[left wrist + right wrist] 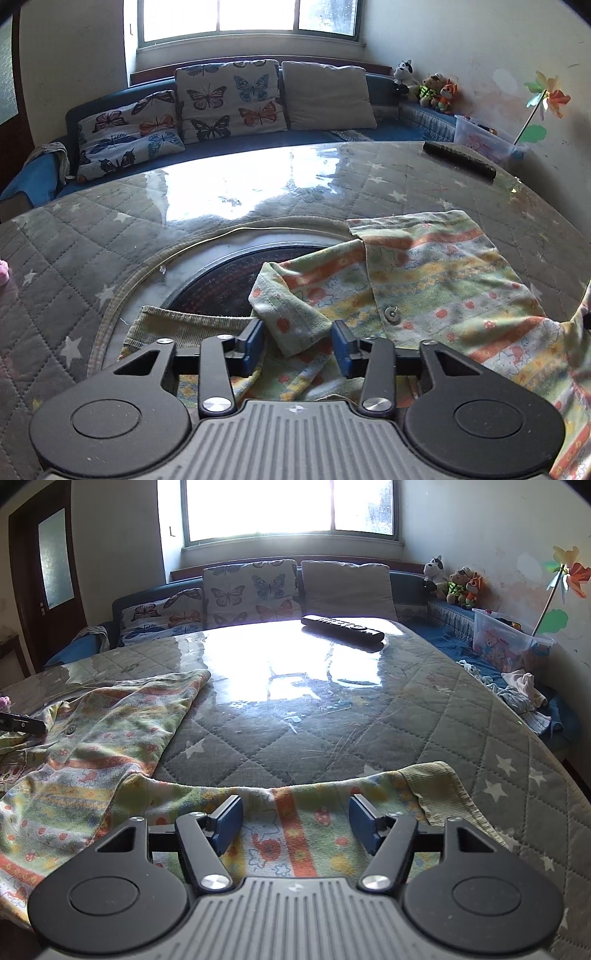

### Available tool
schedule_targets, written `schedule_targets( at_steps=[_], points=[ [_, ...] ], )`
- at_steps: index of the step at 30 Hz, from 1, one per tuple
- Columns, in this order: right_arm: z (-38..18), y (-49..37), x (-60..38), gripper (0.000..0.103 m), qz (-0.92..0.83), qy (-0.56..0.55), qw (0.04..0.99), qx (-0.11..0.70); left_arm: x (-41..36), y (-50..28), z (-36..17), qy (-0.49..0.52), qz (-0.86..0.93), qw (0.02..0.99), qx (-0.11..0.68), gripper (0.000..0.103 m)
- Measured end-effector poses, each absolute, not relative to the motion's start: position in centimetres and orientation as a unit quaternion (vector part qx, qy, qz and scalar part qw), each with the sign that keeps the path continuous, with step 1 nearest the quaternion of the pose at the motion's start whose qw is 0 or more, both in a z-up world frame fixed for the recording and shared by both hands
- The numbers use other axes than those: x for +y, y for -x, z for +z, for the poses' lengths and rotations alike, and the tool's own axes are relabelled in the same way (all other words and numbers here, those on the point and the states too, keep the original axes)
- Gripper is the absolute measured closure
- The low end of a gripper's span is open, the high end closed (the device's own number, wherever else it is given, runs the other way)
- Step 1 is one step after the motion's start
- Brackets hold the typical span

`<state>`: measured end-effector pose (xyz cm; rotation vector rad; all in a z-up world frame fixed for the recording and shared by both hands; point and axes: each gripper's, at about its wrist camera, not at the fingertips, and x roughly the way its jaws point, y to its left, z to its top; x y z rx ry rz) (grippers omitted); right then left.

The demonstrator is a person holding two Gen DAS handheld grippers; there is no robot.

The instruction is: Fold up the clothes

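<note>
A child's patterned shirt (436,280) with green, yellow and orange stripes and a button front lies spread on the round quilted table (92,240). My left gripper (297,345) is open, its blue pads either side of a crumpled sleeve fold (291,314), just above the cloth. In the right wrist view the shirt (92,731) stretches to the left and its sleeve (295,834) with a ribbed green cuff (439,794) lies under my right gripper (295,825), which is open and empty.
A black remote control (341,627) lies on the table's far side. The table's dark round centre inset (221,284) shows beside the shirt. A sofa with butterfly cushions (229,99), plush toys (432,90) and a plastic bin (506,646) stand beyond the table.
</note>
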<state>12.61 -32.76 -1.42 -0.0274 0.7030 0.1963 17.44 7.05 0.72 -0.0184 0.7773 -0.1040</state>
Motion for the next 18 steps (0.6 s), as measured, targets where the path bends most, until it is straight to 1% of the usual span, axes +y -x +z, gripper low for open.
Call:
schedule_targets(
  at_steps=[1, 3, 6, 12, 13, 18],
  points=[
    [-1.4, -12.6, -32.8, 0.037, 0.096, 0.013, 0.934, 0.344, 7.1, -17.4, 0.9, 0.009, -0.049, 0.924, 0.379, 0.083],
    [-1.4, -12.6, -32.7, 0.037, 0.096, 0.013, 0.934, 0.344, 7.1, -17.4, 1.2, 0.002, -0.042, 0.925, 0.377, 0.097],
    [-1.4, -12.6, -32.8, 0.037, 0.096, 0.012, 0.934, 0.343, 7.1, -17.2, 2.1, -0.023, -0.031, 0.931, 0.364, 0.099],
    [-1.4, -12.6, -32.8, 0.037, 0.096, 0.012, 0.934, 0.343, 6.9, -16.8, 4.5, -0.107, 0.005, 0.941, 0.32, 0.101],
    [-1.4, -12.6, -32.8, 0.037, 0.096, 0.011, 0.934, 0.343, 6.8, -16.6, 4.8, -0.119, 0.006, 0.942, 0.313, 0.103],
    [-1.4, -12.6, -32.8, 0.037, 0.095, 0.012, 0.934, 0.343, 6.4, -15.8, 6.2, -0.18, 0.013, 0.942, 0.282, 0.103]
  ],
)
